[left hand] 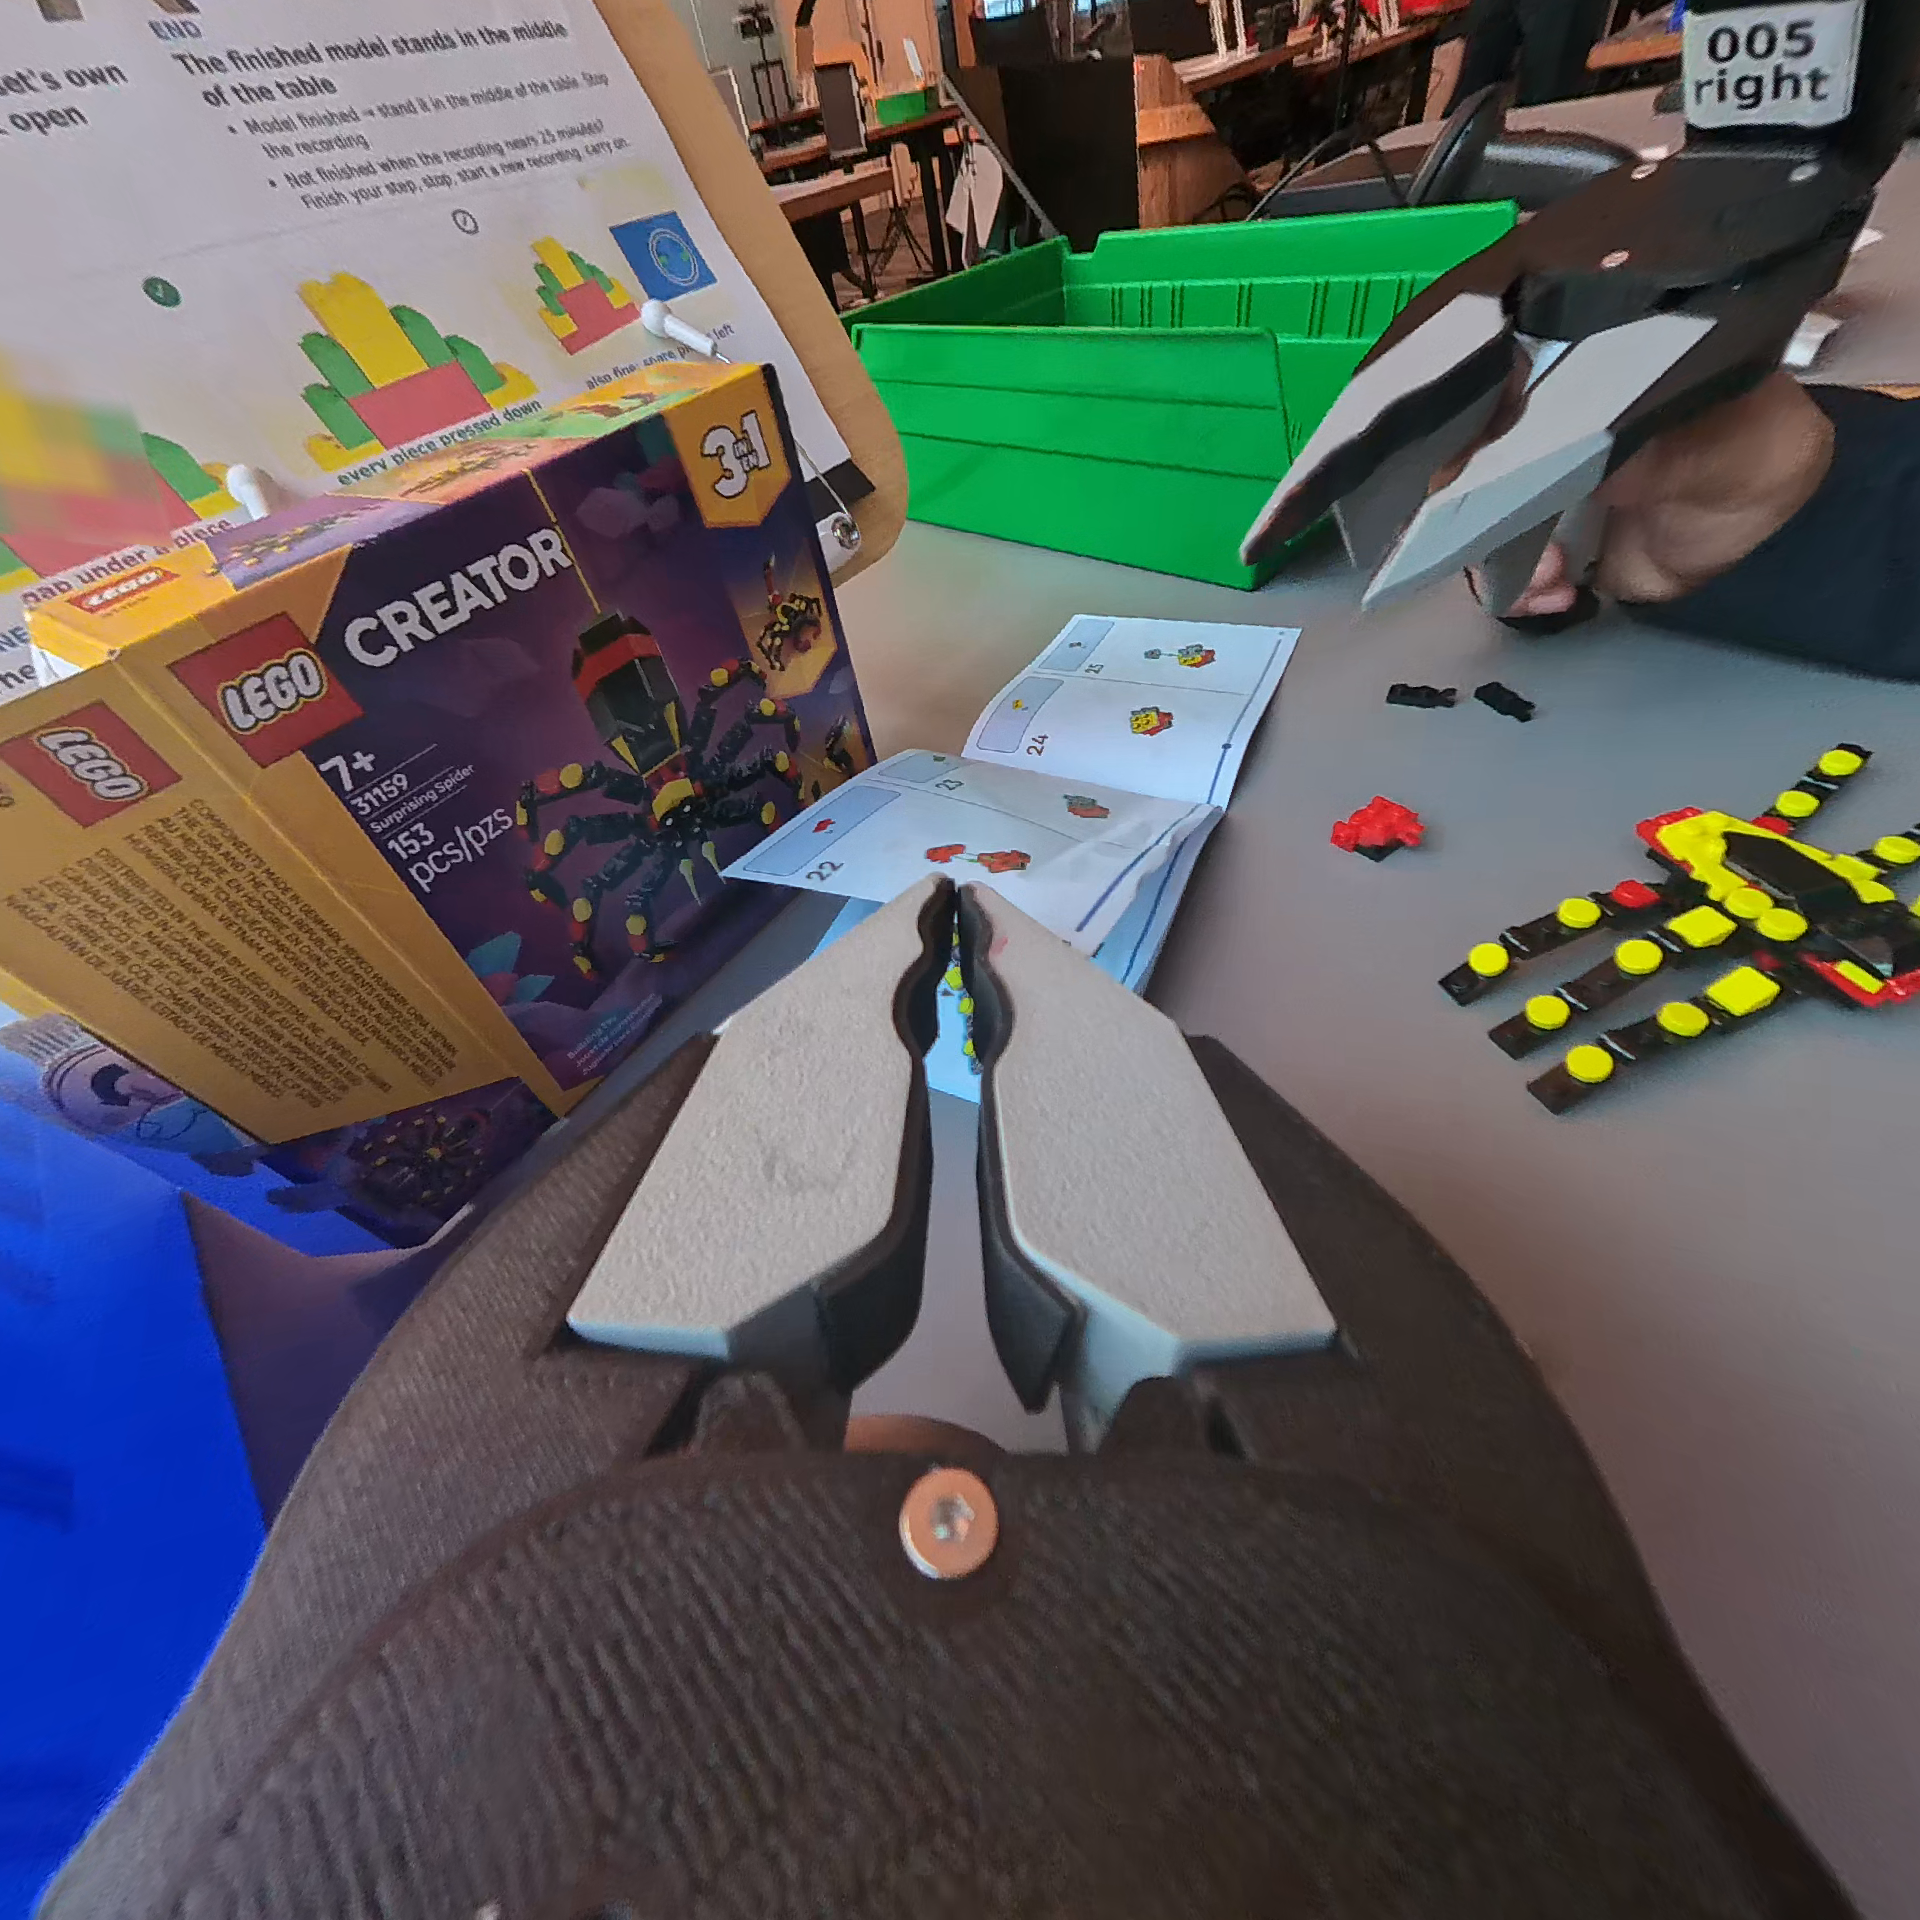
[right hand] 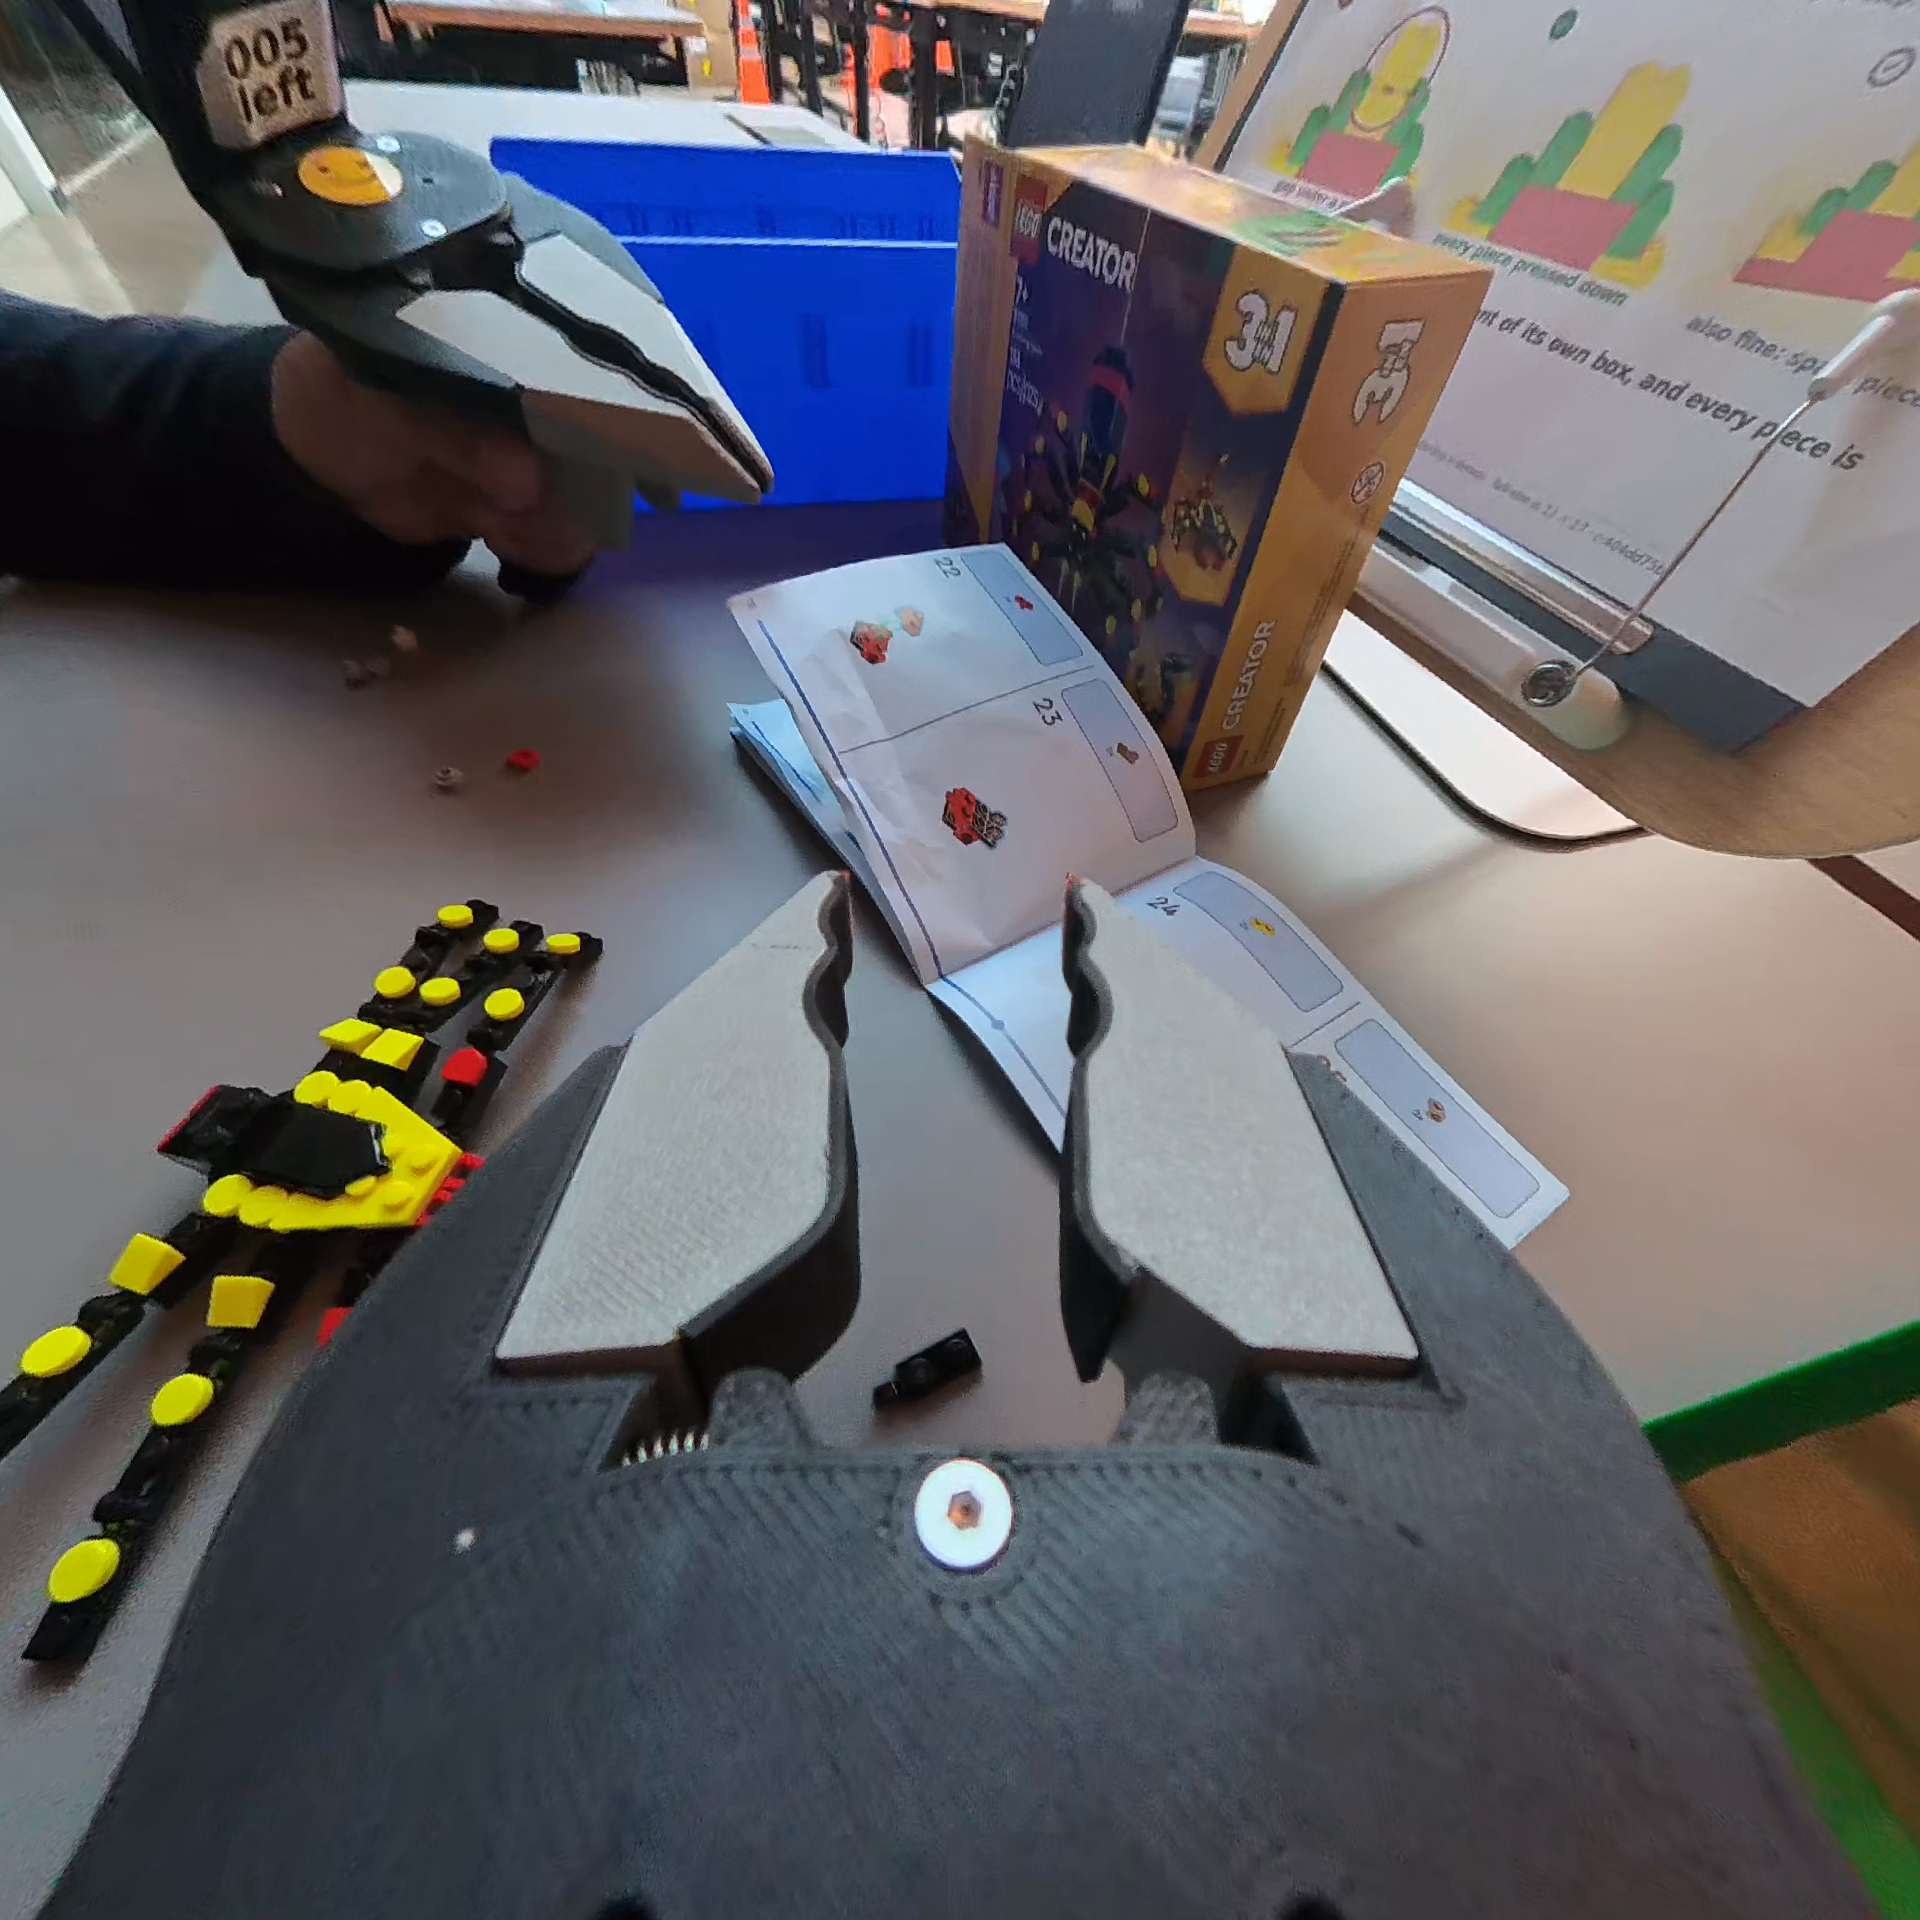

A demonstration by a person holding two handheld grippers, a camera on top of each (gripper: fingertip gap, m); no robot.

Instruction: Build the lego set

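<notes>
A partly built spider model (left hand: pixel 1745 914) of black, yellow and red pieces lies flat on the grey table; it also shows in the right wrist view (right hand: pixel 312 1153). A small red assembly (left hand: pixel 1377 826) and two small black pieces (left hand: pixel 1418 694) lie beside it. My left gripper (left hand: pixel 956 894) is shut, with nothing seen between its tips, above the open instruction booklet (left hand: pixel 1039 810). My right gripper (right hand: pixel 956 894) is open and empty, held over the table with a small black piece (right hand: pixel 928 1369) lying below between its fingers.
The set's box (left hand: pixel 468 779) stands behind the booklet, in front of a clipboard with a printed sheet (left hand: pixel 416 208). A green bin (left hand: pixel 1091 416) is at the back, a blue bin (right hand: pixel 810 312) on the left side. A tiny red piece (right hand: pixel 523 761) and a grey one (right hand: pixel 447 777) lie loose. Across from one pair of fingers to the other is roughly 15 centimeters.
</notes>
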